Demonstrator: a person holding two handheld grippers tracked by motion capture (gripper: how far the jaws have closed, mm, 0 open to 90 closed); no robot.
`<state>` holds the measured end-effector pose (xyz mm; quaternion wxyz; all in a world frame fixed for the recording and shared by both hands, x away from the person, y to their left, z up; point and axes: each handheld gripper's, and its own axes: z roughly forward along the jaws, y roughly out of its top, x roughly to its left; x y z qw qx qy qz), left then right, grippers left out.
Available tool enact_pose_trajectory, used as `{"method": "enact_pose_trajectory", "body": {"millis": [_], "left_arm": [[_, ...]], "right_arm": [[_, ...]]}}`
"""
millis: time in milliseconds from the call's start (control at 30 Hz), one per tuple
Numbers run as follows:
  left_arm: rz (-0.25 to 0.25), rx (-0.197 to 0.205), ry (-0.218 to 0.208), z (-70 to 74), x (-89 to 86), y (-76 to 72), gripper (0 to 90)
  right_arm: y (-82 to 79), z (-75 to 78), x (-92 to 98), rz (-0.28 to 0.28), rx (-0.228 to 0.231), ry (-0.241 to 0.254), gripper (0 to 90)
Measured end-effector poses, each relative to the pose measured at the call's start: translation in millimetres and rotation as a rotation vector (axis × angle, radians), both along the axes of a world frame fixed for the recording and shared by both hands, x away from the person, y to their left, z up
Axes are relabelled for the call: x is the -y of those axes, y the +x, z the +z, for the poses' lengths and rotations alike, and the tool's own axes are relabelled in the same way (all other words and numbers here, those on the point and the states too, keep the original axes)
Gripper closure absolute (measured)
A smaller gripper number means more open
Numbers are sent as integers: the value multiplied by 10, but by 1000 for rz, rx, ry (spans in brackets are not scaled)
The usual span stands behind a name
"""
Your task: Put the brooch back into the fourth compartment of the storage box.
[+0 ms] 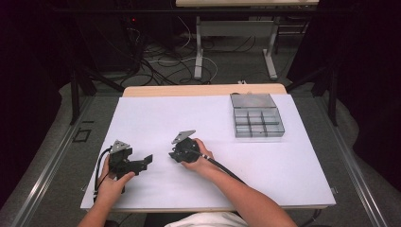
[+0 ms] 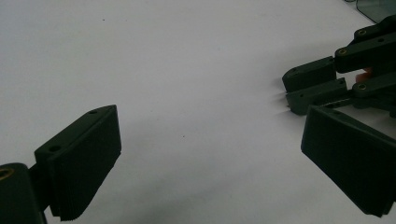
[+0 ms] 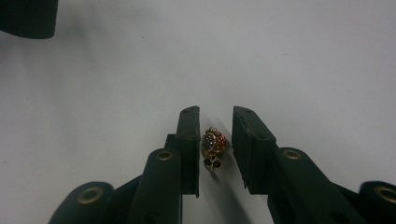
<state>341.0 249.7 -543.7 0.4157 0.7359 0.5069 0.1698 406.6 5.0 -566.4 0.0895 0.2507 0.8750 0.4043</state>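
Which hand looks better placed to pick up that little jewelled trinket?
The right. Its tool already has the trinket between its nearly closed jaws, while the left tool stands wide open over bare table.

- A white sheet (image 1: pixel 265 161) covers a wooden table (image 1: pixel 203 90).
- Grey floor (image 1: pixel 231 71) beyond, strewn with tangled cables (image 1: pixel 156 64).
- A second table's white legs (image 1: pixel 198 47) stand behind.
- Dark curtains (image 1: pixel 28 71) flank both sides.

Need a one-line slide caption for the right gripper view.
Right gripper with its fingers nearly closed around a small jewelled gold charm on the white table.
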Motion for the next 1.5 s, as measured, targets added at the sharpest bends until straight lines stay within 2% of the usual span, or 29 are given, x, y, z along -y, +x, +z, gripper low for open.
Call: {"method": "enact_pose_trajectory", "body": {"millis": [67, 167, 200, 333, 367, 467, 667, 733, 833, 900, 933, 1000, 1033, 1067, 1133, 1167, 1233, 1433, 1500], "left_arm": [[0, 0, 0, -1, 0, 0, 50], [0, 1, 0, -1, 0, 0, 50], [0, 1, 0, -1, 0, 0, 50], [0, 1, 1, -2, 1, 1, 50], [0, 1, 0, -2, 1, 0, 50], [0, 1, -1, -3, 2, 1, 50], [2, 2, -1, -3, 0, 0, 50], [1, 0, -1, -1, -1, 0, 50], [2, 1, -2, -5, 1, 1, 50], [1, -2, -9, -7, 8, 1, 50], [-3, 1, 0, -6, 2, 3, 50], [1, -2, -8, -7, 8, 0, 50], [2, -2, -9, -7, 8, 0, 50], [3, -2, -9, -7, 7, 0, 50], [4, -1, -9, -7, 6, 0, 50], [5, -2, -10, -7, 7, -1, 50], [4, -2, -9, -7, 7, 0, 50], [5, -2, -10, -7, 6, 0, 50], [5, -2, -10, -7, 7, 0, 50]], "right_arm": [[14, -5, 6, 7, 8, 2, 771], [6, -3, 5, 4, -7, 6, 798], [12, -4, 6, 13, 2, 4, 800], [-3, 0, 1, 0, -13, 6, 804], [9, -4, 5, 12, 0, 7, 804], [10, -4, 5, 13, 0, 7, 805], [-11, 1, -1, -10, -12, 8, 808], [8, -6, 4, 3, 2, 12, 808], [8, -2, 10, -2, -10, 14, 808], [18, -6, 13, -5, -7, 22, 809], [21, -1, 19, -7, -11, 16, 809], [6, 9, 20, -24, -32, 23, 809], [18, 11, 24, -20, -20, 21, 809], [10, 17, 25, -27, -33, 26, 809], [19, 24, 34, -31, -26, 23, 809], [36, 22, 43, -21, -7, 25, 809], [34, 37, 56, -36, -22, 24, 809], [82, 66, 120, -47, -16, 24, 809], [85, 77, 138, -72, -32, 31, 810]]}}
